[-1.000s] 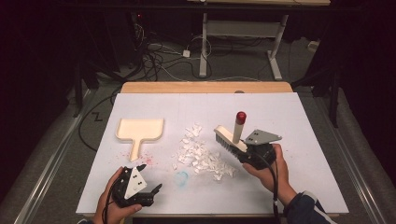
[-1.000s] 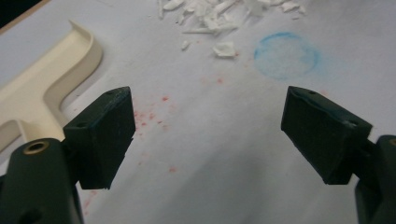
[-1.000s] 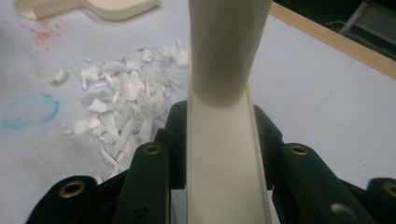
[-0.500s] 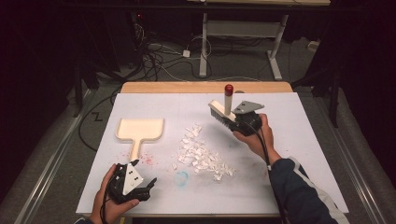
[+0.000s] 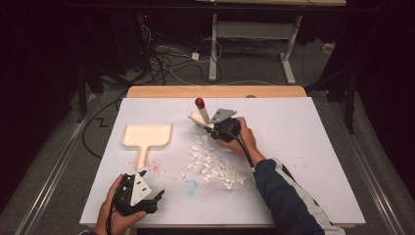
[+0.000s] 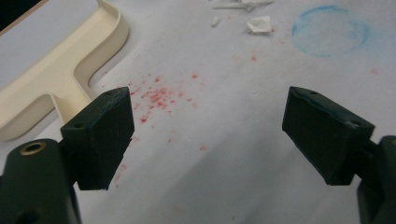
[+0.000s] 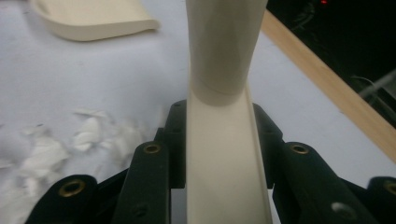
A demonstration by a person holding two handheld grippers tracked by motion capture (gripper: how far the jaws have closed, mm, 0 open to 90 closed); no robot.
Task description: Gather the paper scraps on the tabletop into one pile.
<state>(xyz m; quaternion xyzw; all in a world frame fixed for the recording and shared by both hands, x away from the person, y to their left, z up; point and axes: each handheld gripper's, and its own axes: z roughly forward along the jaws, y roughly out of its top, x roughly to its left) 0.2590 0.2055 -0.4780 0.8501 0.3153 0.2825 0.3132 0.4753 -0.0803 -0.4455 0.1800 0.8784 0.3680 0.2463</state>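
A cream brush (image 5: 201, 117) with a red-tipped handle stands tilted at the far edge of a pile of white paper scraps (image 5: 211, 164). My right gripper (image 5: 215, 128) is shut on it; in the right gripper view the cream brush handle (image 7: 224, 140) runs up between the jaws of the right gripper (image 7: 224, 158). A cream dustpan (image 5: 147, 135) lies flat to the left of the pile. Near the table's front left, my left gripper (image 5: 157, 198) is held open over bare white surface. In the left gripper view the left gripper (image 6: 205, 135) has wide-apart jaws, with the dustpan (image 6: 70, 60) beyond.
A white sheet (image 5: 303, 147) covers the table, with a wooden strip (image 5: 215, 91) at its far edge. Red specks (image 6: 159, 95) and a blue ring mark (image 6: 330, 30) stain the sheet near the left gripper. Cables and desk legs stand on the floor beyond.
My right gripper has carried the brush from the right side of the scrap pile to its far side and leftward. The left gripper has stayed near the front edge.
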